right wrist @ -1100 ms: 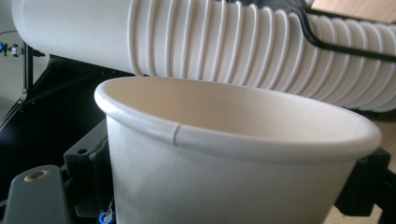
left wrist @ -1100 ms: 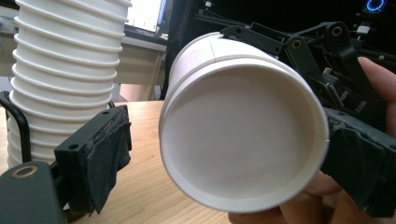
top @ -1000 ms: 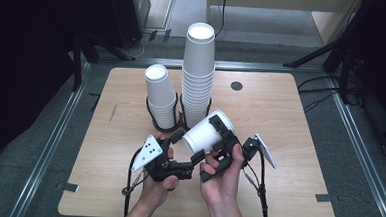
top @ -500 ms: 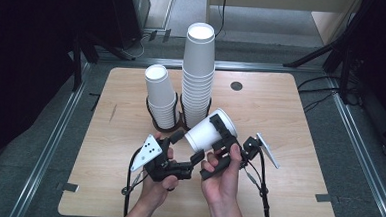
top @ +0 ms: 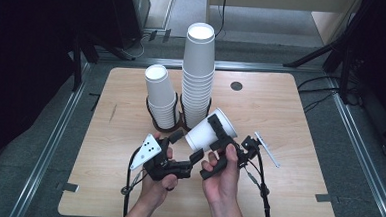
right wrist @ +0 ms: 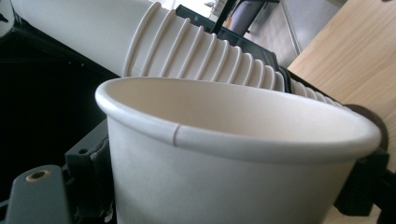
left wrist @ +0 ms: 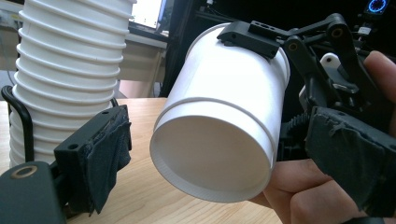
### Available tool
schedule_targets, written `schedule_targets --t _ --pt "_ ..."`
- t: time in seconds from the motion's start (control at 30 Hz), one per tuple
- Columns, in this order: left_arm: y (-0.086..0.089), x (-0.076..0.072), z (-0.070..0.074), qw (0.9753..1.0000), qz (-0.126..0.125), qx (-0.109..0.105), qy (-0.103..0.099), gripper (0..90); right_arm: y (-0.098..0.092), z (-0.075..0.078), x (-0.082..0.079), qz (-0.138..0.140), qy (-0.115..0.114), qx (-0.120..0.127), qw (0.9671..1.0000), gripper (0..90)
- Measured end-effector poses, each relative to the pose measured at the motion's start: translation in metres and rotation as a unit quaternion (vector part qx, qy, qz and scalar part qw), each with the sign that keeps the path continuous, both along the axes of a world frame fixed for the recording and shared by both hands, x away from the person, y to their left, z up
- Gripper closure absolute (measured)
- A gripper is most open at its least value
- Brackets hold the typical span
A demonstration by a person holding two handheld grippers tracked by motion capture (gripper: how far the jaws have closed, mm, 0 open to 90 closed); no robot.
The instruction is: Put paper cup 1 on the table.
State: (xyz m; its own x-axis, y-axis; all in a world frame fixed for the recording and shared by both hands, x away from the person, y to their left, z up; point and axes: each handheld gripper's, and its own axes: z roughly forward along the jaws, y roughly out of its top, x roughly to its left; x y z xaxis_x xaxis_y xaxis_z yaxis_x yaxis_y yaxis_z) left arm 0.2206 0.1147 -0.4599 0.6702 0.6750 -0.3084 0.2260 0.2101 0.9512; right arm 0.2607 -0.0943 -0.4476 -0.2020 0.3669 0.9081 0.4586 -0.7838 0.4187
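Clamping a single white paper cup (top: 210,131) across its wall, my right gripper (top: 218,140) holds it tilted above the near middle of the wooden table (top: 286,193), base toward me and mouth up and to the right. My left gripper (top: 181,150) hangs just left of the cup's base with its jaws spread and nothing between them. From above I see both stacks in their black wire holders: the tall stack (top: 199,74) just beyond the held cup, the short stack (top: 160,97) to its left. My left gripper view adds the cup's recessed bottom (left wrist: 212,156) and my right gripper's jaw lying along the wall. My right gripper view adds the rolled rim (right wrist: 233,135) and its seam. I can read no print or logo on any cup.
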Motion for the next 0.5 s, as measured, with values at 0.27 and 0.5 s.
schedule_targets --t 0.27,0.5 --pt "0.0006 0.0004 -0.0002 1.0 0.0 0.001 0.001 7.0 0.0023 0.0053 -0.0017 -0.017 -0.027 -0.047 0.9984 13.9" --pt "0.0008 0.0005 -0.0001 1.0 0.0 -0.002 0.003 7.1 0.0044 0.0084 -0.0036 -0.029 -0.042 -0.086 0.9949 14.0"
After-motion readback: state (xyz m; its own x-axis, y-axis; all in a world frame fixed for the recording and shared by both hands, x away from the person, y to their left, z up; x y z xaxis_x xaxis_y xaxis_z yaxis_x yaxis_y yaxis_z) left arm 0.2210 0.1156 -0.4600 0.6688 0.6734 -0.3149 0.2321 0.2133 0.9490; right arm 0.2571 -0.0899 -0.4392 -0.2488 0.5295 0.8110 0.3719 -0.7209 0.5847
